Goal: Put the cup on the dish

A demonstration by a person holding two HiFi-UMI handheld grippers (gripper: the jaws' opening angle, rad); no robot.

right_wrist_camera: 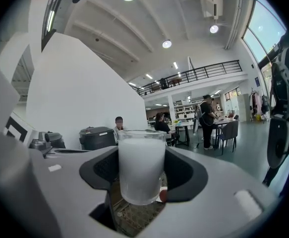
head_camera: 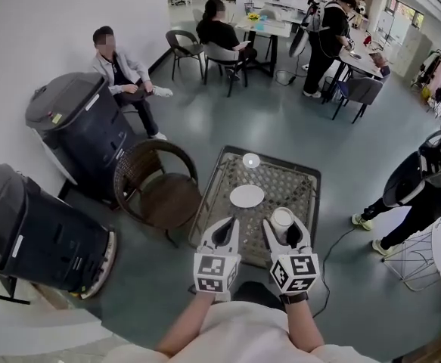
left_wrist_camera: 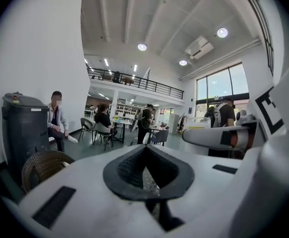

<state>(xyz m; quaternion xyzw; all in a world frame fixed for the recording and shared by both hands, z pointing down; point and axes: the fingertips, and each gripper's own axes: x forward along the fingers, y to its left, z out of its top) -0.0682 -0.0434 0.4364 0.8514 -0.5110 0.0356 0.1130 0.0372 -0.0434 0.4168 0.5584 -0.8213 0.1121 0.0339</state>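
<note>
A frosted white cup [head_camera: 282,218] stands upright between the jaws of my right gripper [head_camera: 284,226], which is shut on it above the near right part of the woven table [head_camera: 299,181]. In the right gripper view the cup [right_wrist_camera: 141,165] fills the gap between the black pads. A white dish [head_camera: 246,196] lies flat at the table's middle, just to the far left of the cup. My left gripper [head_camera: 223,231] hangs beside the right one over the table's near edge, jaws shut and holding nothing [left_wrist_camera: 145,155].
A small white round object [head_camera: 251,159] sits at the table's far side. A wicker chair [head_camera: 161,189] stands left of the table, with two dark bins [head_camera: 80,123] [head_camera: 31,233] beyond. A person [head_camera: 420,184] and a white wire chair [head_camera: 430,257] are at the right.
</note>
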